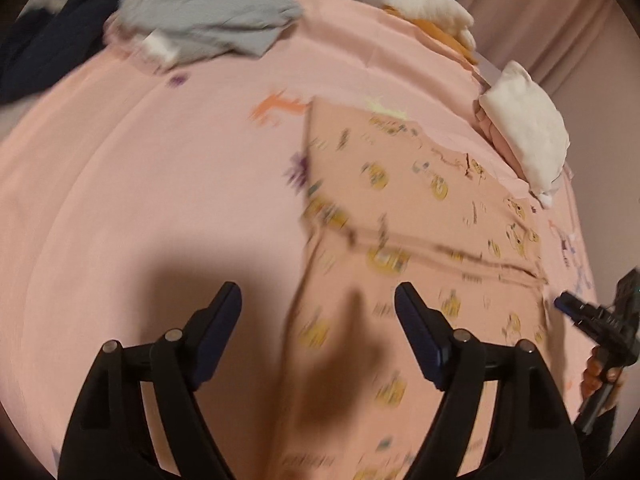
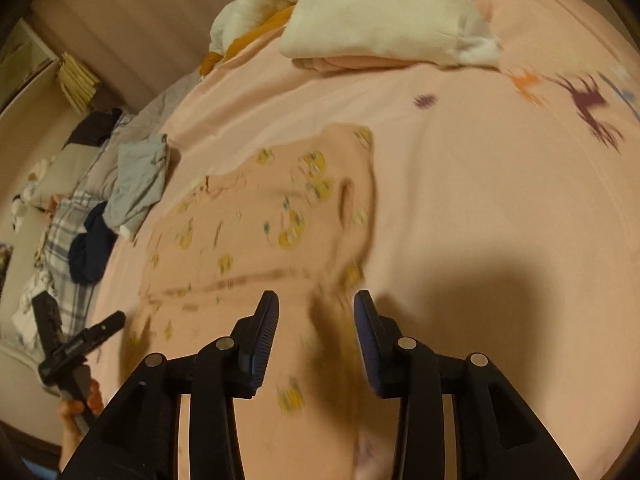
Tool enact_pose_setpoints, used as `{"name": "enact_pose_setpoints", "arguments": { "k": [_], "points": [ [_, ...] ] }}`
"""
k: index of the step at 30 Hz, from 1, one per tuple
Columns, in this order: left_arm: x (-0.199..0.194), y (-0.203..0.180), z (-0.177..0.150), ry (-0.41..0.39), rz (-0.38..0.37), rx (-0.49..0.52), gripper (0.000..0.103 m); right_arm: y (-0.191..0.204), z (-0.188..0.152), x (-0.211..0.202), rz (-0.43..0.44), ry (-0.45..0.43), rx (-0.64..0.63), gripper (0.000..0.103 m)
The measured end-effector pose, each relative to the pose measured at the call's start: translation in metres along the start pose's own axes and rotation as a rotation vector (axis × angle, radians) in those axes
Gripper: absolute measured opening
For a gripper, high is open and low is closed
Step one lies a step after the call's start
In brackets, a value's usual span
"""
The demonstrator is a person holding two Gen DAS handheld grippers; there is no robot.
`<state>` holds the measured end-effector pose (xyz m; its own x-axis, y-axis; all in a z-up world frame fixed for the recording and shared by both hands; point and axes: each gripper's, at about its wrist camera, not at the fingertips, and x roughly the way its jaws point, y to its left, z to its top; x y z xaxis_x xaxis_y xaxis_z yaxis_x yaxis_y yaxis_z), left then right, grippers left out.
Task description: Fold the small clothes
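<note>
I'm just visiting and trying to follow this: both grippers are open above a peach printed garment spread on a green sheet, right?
Not quite. The sheet is pink, not green; the left wrist view shows it plainly. The rest holds: the left gripper and right gripper are both open above the peach printed garment spread on it.

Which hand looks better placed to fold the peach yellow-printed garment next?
Probably the right gripper: its open fingers hang directly over the peach yellow-printed garment. The left gripper, also open, straddles the garment's edge, half over the pink bedsheet.
</note>
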<state>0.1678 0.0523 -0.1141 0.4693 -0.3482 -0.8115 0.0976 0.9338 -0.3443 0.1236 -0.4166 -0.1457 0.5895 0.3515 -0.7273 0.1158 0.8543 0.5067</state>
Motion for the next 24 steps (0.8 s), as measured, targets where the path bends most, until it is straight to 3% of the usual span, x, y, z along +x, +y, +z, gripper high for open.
{"name": "enact_pose_setpoints", "arguments": {
  "k": [4, 8, 15, 21, 24],
  "points": [
    [-0.003, 0.017, -0.025, 0.042, -0.044, -0.050, 0.078, -0.016, -0.026, -0.001, 0.018, 0.062, 0.043, 0.038],
    [-0.012, 0.016, -0.037, 0.048, -0.114, -0.065, 0.077, -0.018, -0.040, 0.000, 0.114, 0.091, 0.074, 0.038],
    [-0.026, 0.000, -0.072, 0.098, -0.195, 0.002, 0.067, -0.014, -0.070, -0.003, 0.250, 0.155, 0.105, 0.038],
    [-0.041, 0.001, -0.099, 0.138, -0.244, 0.002, 0.058, -0.012, -0.098, -0.015, 0.311, 0.200, 0.124, 0.038],
    [-0.050, -0.004, -0.113, 0.152, -0.251, 0.027, 0.058, -0.008, -0.112, -0.020, 0.330, 0.219, 0.120, 0.038]
  ]
}}
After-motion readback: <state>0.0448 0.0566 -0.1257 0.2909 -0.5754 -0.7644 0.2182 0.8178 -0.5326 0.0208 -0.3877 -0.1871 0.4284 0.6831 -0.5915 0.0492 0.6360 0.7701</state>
